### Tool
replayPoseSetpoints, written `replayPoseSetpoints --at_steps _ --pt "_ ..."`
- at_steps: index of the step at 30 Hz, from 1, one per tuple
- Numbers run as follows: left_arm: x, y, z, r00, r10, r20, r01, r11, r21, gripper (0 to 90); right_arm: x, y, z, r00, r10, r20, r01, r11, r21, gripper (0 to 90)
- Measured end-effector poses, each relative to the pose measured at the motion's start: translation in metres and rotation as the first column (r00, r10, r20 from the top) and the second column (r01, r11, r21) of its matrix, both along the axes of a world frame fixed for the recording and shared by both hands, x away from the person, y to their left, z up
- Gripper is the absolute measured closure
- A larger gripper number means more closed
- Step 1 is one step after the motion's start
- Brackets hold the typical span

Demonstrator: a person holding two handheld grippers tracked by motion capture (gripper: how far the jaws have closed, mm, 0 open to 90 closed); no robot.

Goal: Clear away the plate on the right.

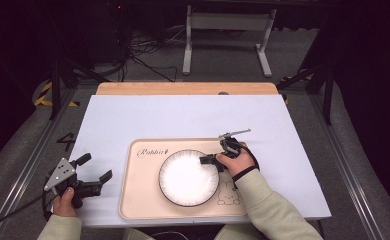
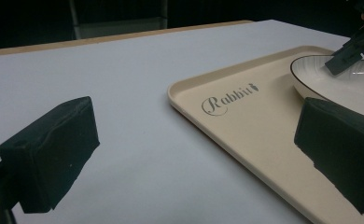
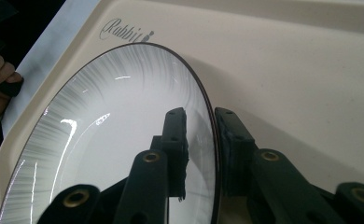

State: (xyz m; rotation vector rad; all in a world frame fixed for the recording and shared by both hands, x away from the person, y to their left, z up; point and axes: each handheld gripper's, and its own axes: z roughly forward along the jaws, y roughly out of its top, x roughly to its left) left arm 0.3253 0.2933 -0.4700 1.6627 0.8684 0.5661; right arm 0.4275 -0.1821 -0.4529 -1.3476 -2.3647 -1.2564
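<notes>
A white plate (image 1: 188, 177) with a dark rim lies on a beige tray (image 1: 143, 200) printed "Rabbit". My right gripper (image 1: 208, 159) is at the plate's right rim. In the right gripper view its jaws straddle that rim, one inside the plate (image 3: 124, 130) and one outside over the tray (image 3: 287, 70), and the right gripper (image 3: 202, 140) is shut on it. My left gripper (image 1: 94, 167) is held open over the white table left of the tray, nothing between its jaws. In the left gripper view the open gripper (image 2: 194, 154) faces the tray (image 2: 245, 135) and plate (image 2: 348, 88).
The white table top (image 1: 183, 117) has a wooden strip (image 1: 183, 88) along its far edge. Beyond it, a white stand (image 1: 228, 30) and cables (image 1: 143, 55) are on the floor. A rabbit drawing (image 1: 228, 192) marks the tray's right corner.
</notes>
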Motion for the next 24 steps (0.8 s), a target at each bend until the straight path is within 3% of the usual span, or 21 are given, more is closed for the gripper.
replayPoseSetpoints --at_steps 8,12,20,24 --pt "0.000 0.000 0.000 1.0000 0.000 -0.001 0.000 1.0000 0.002 0.2 -0.002 0.001 0.001 0.9998 0.008 0.020 -0.008 1.0000 0.001 69.2" --pt "0.000 0.000 0.000 1.0000 0.000 -0.001 0.000 1.0000 0.002 0.2 -0.004 0.001 0.009 0.9968 0.016 0.078 -0.016 0.9999 -0.001 57.5" --pt "0.000 0.000 0.000 1.0000 0.000 0.000 0.000 1.0000 0.000 0.2 -0.010 -0.001 0.020 0.9827 0.014 0.185 -0.014 0.9999 -0.003 34.4" --pt "0.001 0.000 0.000 1.0000 0.001 -0.002 -0.001 1.0000 -0.005 0.3 -0.011 -0.005 0.025 0.9736 0.042 0.224 -0.041 0.9991 -0.009 28.3"
